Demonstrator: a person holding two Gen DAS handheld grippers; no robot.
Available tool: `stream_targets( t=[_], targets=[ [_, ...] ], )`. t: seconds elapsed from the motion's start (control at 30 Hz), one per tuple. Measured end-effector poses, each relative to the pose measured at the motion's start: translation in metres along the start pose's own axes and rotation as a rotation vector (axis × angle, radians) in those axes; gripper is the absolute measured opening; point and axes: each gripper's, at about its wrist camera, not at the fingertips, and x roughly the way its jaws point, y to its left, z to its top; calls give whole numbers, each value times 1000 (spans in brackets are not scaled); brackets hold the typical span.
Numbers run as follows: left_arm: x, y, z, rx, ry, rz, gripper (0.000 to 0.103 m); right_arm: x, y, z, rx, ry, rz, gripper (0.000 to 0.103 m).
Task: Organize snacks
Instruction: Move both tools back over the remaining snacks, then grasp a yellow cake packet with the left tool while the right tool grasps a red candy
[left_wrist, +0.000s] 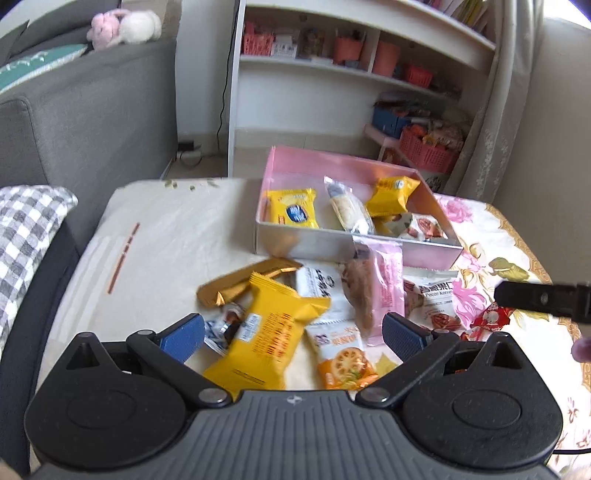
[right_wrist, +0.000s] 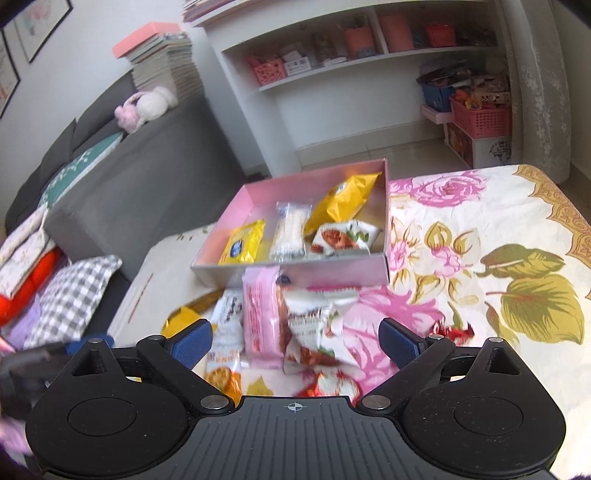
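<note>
A pink box (left_wrist: 317, 242) (right_wrist: 295, 271) stands on the table and holds several snack packs, among them a yellow pack (left_wrist: 293, 208) and a clear wafer pack (right_wrist: 288, 230). A loose pile of snacks lies in front of it: a large yellow pack (left_wrist: 266, 338), a gold wrapper (left_wrist: 240, 282), a pink pack (left_wrist: 386, 284) (right_wrist: 260, 317), an orange tomato pack (left_wrist: 343, 360) and white nut packs (right_wrist: 314, 332). My left gripper (left_wrist: 293, 336) is open and empty above the yellow pack. My right gripper (right_wrist: 295, 341) is open and empty above the pink and white packs.
The table has a floral cloth (right_wrist: 480, 240) on the right. A grey sofa (left_wrist: 85, 122) with a checked cushion (left_wrist: 26, 240) stands at the left. White shelves (left_wrist: 351, 70) with pink baskets stand behind. The right gripper's finger (left_wrist: 543, 297) shows at the left view's right edge.
</note>
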Motion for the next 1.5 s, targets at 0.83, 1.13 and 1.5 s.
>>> stream_targets(
  t=[0.83, 1.13, 1.5],
  targets=[
    [39, 22, -33, 139, 88, -65, 78, 34, 7, -58, -323, 83, -24, 98],
    [45, 25, -27, 104, 108, -46, 62, 46, 11, -61, -349, 101, -43, 98],
    [45, 21, -23, 87, 121, -55, 44, 49, 16, -60, -378, 89, -69, 85]
  ],
)
